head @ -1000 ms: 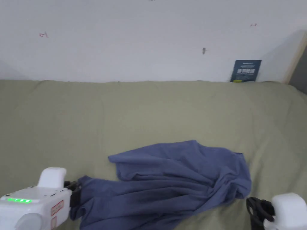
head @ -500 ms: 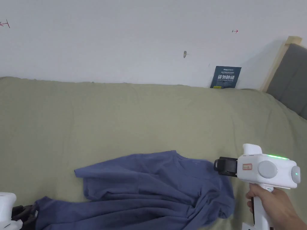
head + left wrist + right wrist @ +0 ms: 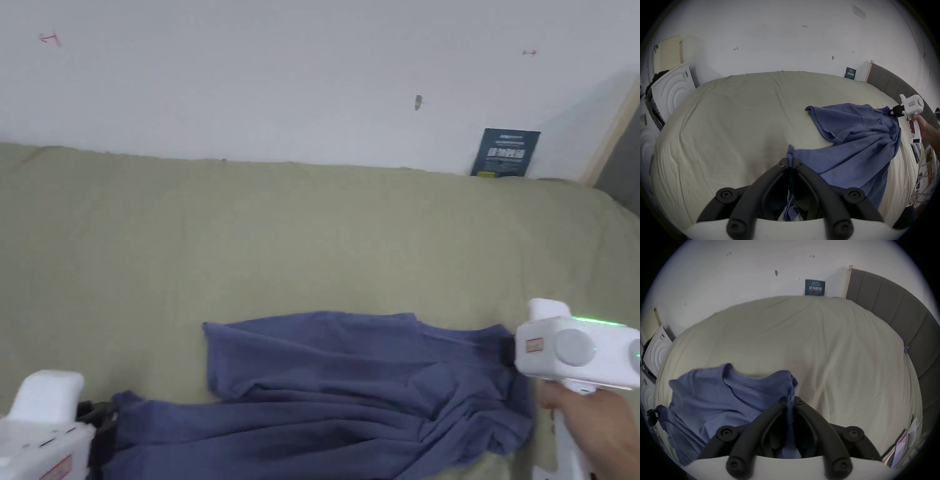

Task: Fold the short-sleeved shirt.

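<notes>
**Shirt gripped at both ends, no fold made yet**

At near left, the left gripper (image 3: 790, 164) has its black jaws pinched on a bunched edge of the crumpled blue cotton short-sleeved shirt (image 3: 350, 387). At near right, the right gripper (image 3: 791, 401) clamps cloth by the collar. Between them the shirt lies rumpled on the pale green bedsheet (image 3: 312, 237). Spreading flat and every fold seem left to do. Beyond stands the white wall (image 3: 281, 75)

Left gripper (image 3: 790, 164) clamped on a gathered edge of blue shirt (image 3: 855, 146), jaws closed with cloth between. Shirt stretched across pale green bed sheet (image 3: 737, 123) toward right gripper (image 3: 893, 112), pinching the far end, held by a hand (image 3: 916, 123).
</notes>
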Demonstrator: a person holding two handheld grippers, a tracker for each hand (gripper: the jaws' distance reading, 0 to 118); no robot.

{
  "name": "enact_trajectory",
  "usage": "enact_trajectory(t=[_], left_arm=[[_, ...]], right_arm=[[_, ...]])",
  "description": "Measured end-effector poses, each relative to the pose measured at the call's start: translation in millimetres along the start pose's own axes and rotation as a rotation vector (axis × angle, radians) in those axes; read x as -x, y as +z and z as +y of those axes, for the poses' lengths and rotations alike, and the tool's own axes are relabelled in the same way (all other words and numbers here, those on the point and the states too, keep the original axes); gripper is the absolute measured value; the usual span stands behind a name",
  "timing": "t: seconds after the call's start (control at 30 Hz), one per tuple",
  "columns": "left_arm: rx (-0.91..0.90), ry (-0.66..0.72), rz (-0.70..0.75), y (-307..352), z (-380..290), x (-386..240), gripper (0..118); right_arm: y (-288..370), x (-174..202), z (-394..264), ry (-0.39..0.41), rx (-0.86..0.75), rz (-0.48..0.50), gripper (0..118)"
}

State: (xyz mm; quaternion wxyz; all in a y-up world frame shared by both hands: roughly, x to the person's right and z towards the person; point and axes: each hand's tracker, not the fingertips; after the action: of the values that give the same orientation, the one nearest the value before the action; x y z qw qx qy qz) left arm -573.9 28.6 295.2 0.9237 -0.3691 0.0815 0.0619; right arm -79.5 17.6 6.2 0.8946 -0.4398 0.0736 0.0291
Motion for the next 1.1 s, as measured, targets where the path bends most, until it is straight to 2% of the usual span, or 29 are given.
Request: enact_trajectory(t=[0.1,0.23,0.5,0.63,0.8,1.1], left_arm=[[-0.028,0.023,0.008,13.5,2.8,3.3,0],[-0.085,0.047,-0.002,44.2,14.6,6.1,0],[-0.265,0.115,-0.022,119.5,76.9,13.9,0],[-0.374,0.131,-0.019,156.7,116.8,17.8,0],[-0.507,0.132,0.0,203.1,176.6,23.8,0],[-0.697,0.135,0.046,265.7,293.3,34.9,0]], right_arm=[[31.2,-0.9,7.6,0.004,-0.057,0.044,5],[87.6,10.0,22.1,0.061,-0.143,0.08,5],[224.0,38.9,70.9,0.081,-0.321,0.164,5],[282.5,42.9,103.9,0.046,-0.401,0.209,6],[350.4,49.6,145.4,0.051,-0.538,0.212,5],[425.4,39.8,223.0,-0.054,-0.749,0.246,5]])
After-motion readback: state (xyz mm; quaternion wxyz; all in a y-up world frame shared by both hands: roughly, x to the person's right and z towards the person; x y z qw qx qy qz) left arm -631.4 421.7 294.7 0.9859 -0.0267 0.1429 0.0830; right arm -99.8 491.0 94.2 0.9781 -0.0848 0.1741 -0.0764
